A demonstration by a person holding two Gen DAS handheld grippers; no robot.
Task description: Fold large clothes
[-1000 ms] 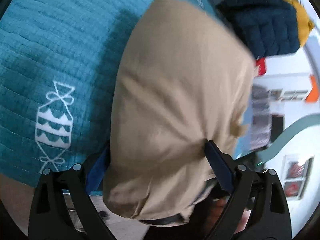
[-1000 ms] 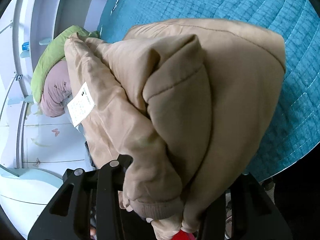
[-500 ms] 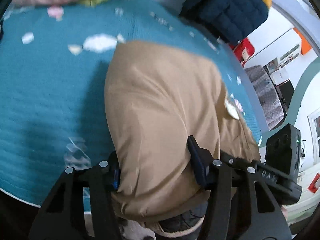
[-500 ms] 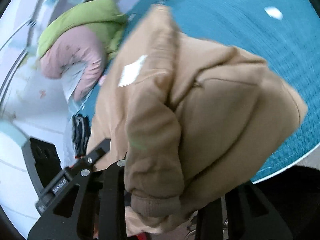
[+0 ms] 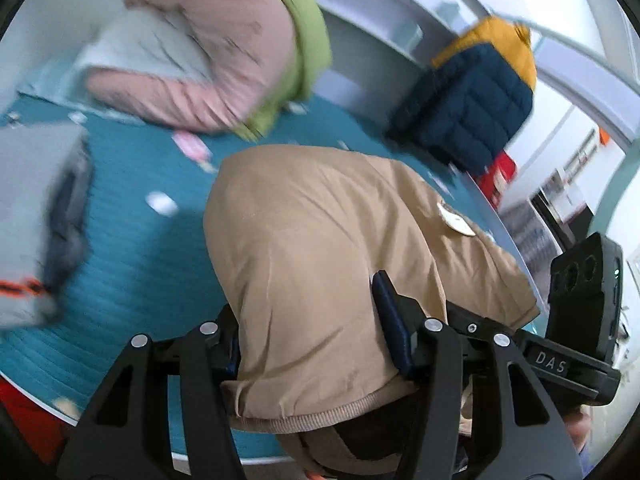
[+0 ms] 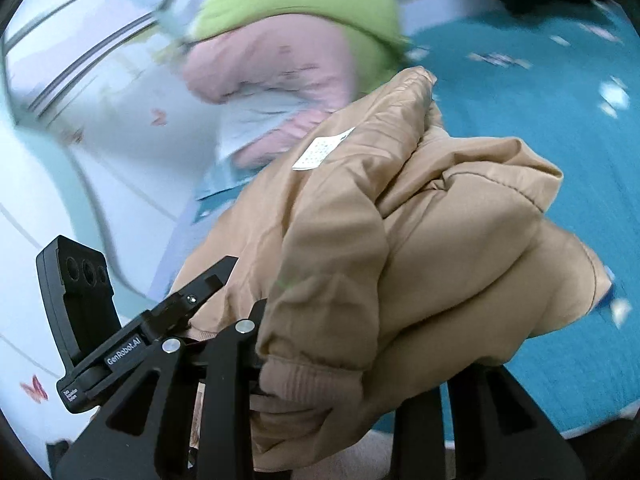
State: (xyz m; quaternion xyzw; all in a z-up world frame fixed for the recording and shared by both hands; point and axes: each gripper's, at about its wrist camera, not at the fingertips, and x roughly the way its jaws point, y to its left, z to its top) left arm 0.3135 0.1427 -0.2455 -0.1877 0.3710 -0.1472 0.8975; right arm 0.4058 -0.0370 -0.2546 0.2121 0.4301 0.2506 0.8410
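Observation:
A folded tan jacket (image 5: pixel 320 248) hangs between both grippers above the teal bedspread (image 5: pixel 132 240). My left gripper (image 5: pixel 310 332) is shut on the jacket's hem side, its blue pads pressed into the fabric. My right gripper (image 6: pixel 344 364) is shut on the bundled end with the ribbed cuff (image 6: pixel 304 376); the jacket (image 6: pixel 420 248) fills that view, with a white label (image 6: pixel 320 152) on its lining. The right gripper's fingertips are hidden by fabric. Each gripper's body shows in the other's view.
A pink and green jacket pile (image 5: pixel 224 48) lies at the bed's far side, also in the right wrist view (image 6: pixel 280 56). A navy and yellow puffer jacket (image 5: pixel 476 96) sits far right. A grey garment (image 5: pixel 36 216) lies at the left. The bedspread (image 6: pixel 540 112) spreads right.
Both grippers have swung with the jacket, tilting up so the views now look across the bed toward the far piles and wall. Both stay gripped on the jacket.

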